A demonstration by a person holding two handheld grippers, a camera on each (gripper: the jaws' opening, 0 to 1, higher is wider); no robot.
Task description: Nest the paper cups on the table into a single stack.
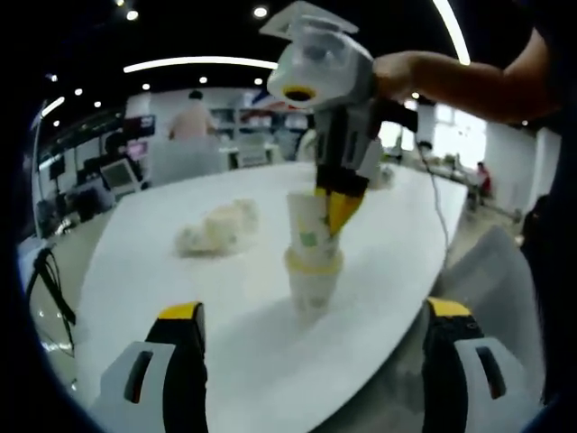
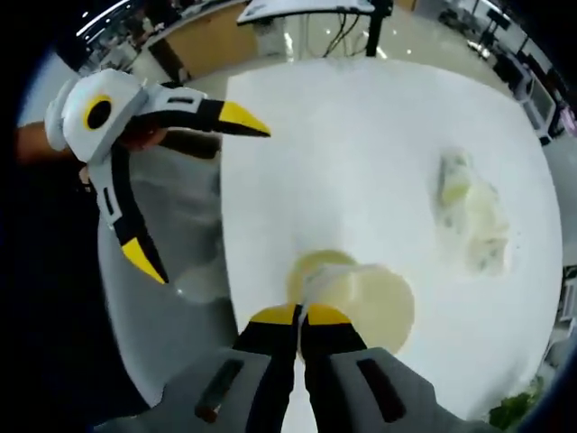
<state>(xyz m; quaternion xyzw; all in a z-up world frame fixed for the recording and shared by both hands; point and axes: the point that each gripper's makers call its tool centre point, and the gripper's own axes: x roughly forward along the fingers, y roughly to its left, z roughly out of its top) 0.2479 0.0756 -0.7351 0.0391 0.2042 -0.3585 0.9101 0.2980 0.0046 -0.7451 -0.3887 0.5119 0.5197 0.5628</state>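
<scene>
My right gripper has its jaws pinched nearly together on the rim of the top paper cup, which I look straight down into from the right gripper view. In the left gripper view that same gripper comes down from above, yellow tips clamped on the upper cup, which sits partly nested in a lower cup standing upright on the white table. My left gripper has jaws spread wide, holding nothing, with the cup stack ahead between them, well clear of both tips. In the right gripper view the left gripper hangs off to the left of my jaws by the table edge, splayed apart. A crumpled whitish wad lies on the table left of the stack; in the right gripper view it is off to the upper right.
</scene>
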